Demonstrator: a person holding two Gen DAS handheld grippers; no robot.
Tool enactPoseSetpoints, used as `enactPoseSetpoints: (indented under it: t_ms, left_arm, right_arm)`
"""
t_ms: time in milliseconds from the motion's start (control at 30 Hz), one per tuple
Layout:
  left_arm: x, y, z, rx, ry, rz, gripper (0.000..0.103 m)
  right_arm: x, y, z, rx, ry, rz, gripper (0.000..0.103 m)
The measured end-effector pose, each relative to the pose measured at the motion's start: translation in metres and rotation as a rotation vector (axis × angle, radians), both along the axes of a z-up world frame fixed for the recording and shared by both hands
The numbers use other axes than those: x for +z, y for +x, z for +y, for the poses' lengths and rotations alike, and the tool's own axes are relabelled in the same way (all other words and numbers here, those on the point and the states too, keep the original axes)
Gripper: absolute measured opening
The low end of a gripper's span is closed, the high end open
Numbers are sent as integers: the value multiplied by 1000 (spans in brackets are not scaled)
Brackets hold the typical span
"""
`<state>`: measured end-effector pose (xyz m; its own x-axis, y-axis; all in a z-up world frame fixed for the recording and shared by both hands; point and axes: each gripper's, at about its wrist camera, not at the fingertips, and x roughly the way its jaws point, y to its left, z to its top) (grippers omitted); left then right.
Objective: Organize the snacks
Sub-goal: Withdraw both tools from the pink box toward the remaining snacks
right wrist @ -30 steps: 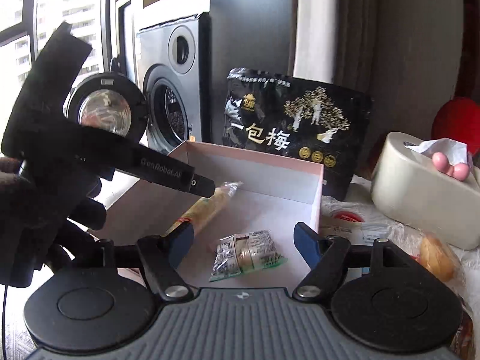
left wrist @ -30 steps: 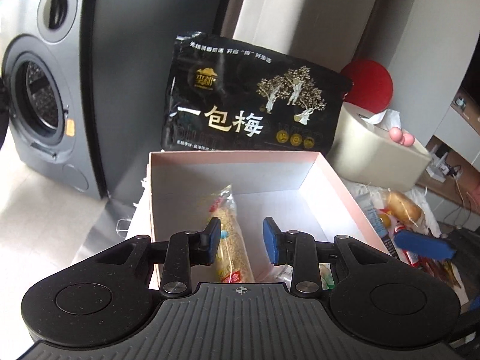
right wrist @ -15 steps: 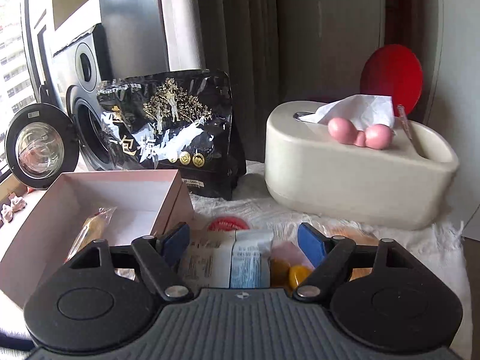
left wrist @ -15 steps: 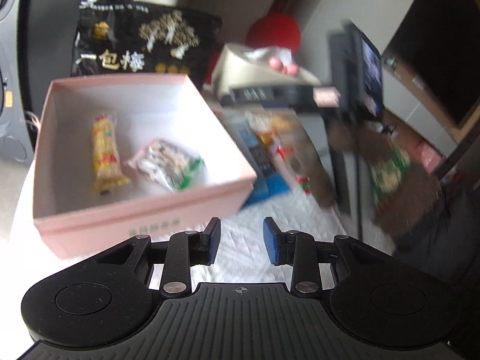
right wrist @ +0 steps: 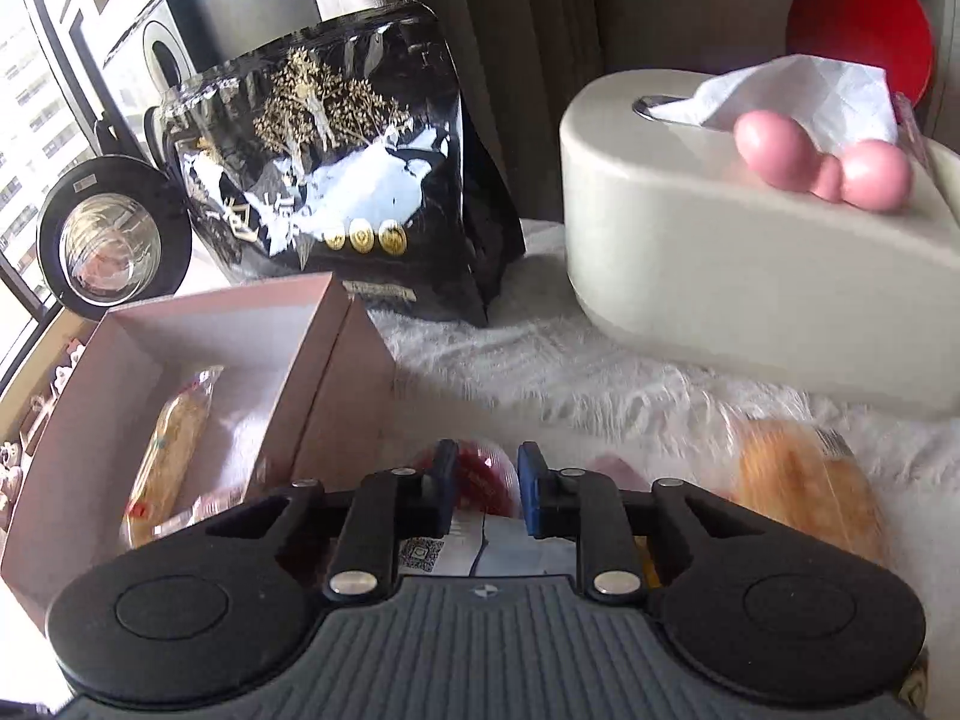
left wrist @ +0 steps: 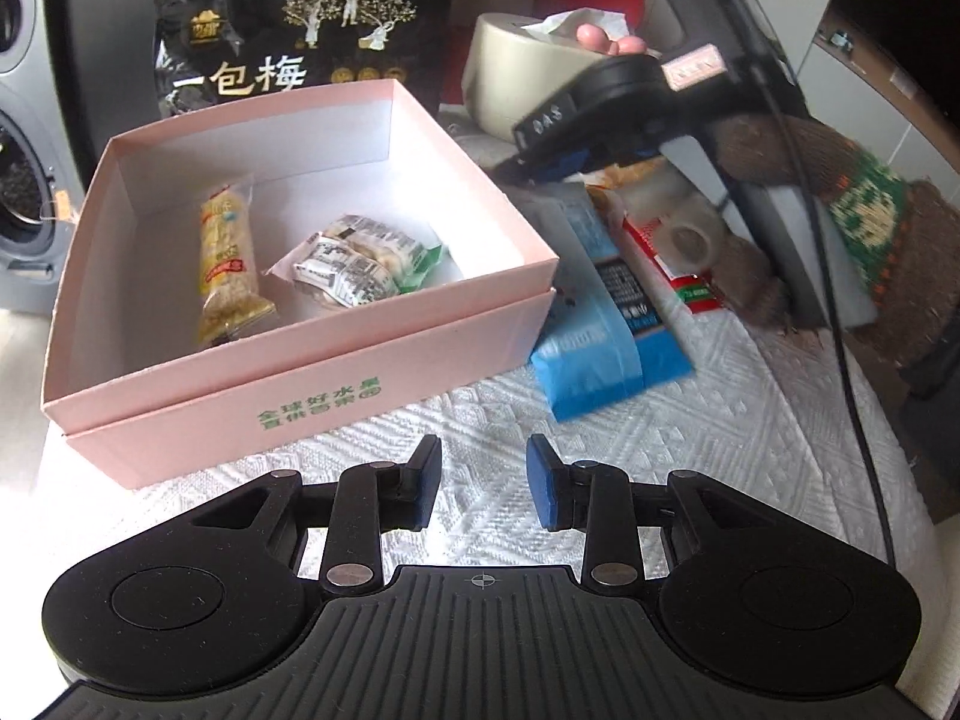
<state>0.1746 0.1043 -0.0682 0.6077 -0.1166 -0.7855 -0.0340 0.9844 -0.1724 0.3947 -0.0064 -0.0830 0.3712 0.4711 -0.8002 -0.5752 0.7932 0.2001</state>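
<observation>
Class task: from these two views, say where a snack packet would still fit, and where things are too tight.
Free: the box floor behind the two packets, toward its back wall, and the white cloth between box front and left tongs. Crowded: right of the box, where the blue packet, other snacks and the right tongs bunch together.

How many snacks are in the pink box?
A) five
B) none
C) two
C: the pink box holds just a yellow bar and a green-and-white packet.
</observation>
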Motion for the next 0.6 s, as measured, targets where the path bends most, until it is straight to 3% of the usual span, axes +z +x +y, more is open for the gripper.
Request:
enactPoseSetpoints:
  t_ms: [100,300,400,500,567,600]
  left_arm:
    - [1,4,-2,-10,-16,-10,35]
    - [4,5,-9,-92,-148,-46,35]
    - [3,1,-30,-162,-144,-41,35]
    - [1,-2,-49,-190,-106,-29,35]
    - [0,-5,-60,-200,-44,-40,35]
    - [1,-7,-63,-202,-6,-51,35]
  right_arm:
    - [2,-26,-23,34,-10,25,12]
    - [-3,-88,-61,97,18,100,12]
    - [0,-116,-73,133,39,107,12]
    - [12,-137,-84,144,33,44,12]
    - [26,-146,-92,125,4,-78,16]
    - [30,-149,-94,115,-19,-136,29]
